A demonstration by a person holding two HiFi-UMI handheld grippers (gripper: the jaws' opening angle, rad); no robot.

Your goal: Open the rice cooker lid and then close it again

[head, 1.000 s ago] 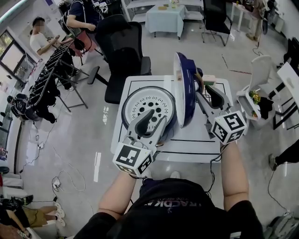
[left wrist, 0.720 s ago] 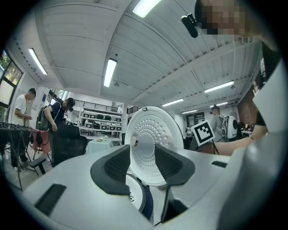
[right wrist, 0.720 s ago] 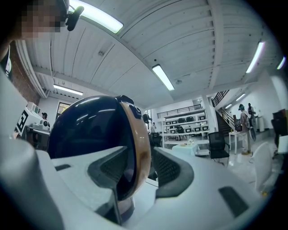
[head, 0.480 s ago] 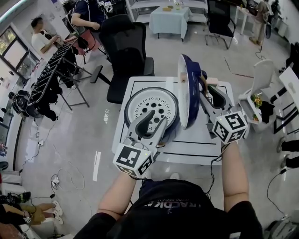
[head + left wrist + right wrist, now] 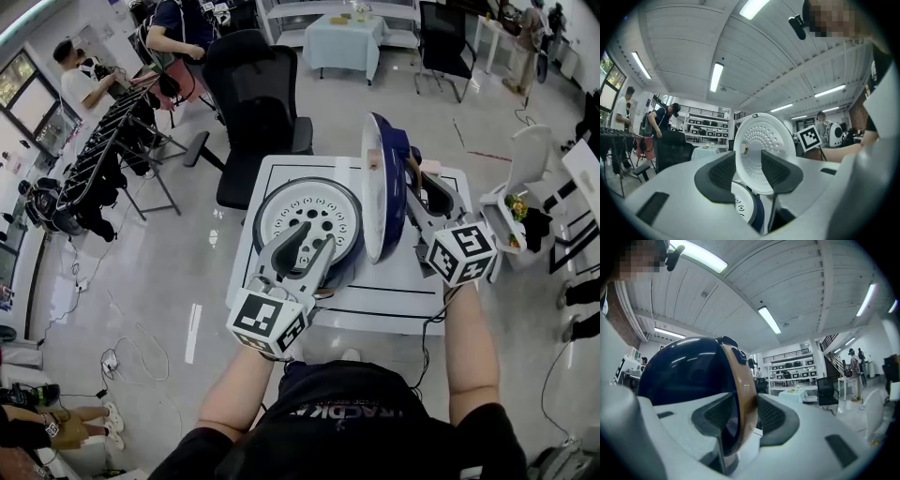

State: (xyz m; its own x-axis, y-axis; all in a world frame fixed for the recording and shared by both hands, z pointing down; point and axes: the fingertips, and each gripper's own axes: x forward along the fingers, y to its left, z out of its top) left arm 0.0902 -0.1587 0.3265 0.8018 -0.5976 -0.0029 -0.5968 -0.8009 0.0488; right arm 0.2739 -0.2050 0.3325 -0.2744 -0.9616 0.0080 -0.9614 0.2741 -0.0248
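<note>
The rice cooker (image 5: pixel 305 220) stands on a white table (image 5: pixel 394 291), its top showing a white perforated disc in a dark blue ring. Its dark blue lid (image 5: pixel 392 178) stands upright at the cooker's right, white inside facing left. My right gripper (image 5: pixel 422 192) reaches in level from the right. The lid's tan rim (image 5: pixel 743 394) sits between its jaws, pads against it (image 5: pixel 747 413). My left gripper (image 5: pixel 309 246) hovers level over the cooker's near edge, open and holding nothing. Past its jaws (image 5: pixel 747 164) I see the lid's perforated inner face (image 5: pixel 768 140).
A black office chair (image 5: pixel 253 84) stands behind the table and a white chair (image 5: pixel 525 159) to its right. A dark rack (image 5: pixel 103 159) and people (image 5: pixel 80 70) are at the back left. A table with a teal cloth (image 5: pixel 342 37) is further back.
</note>
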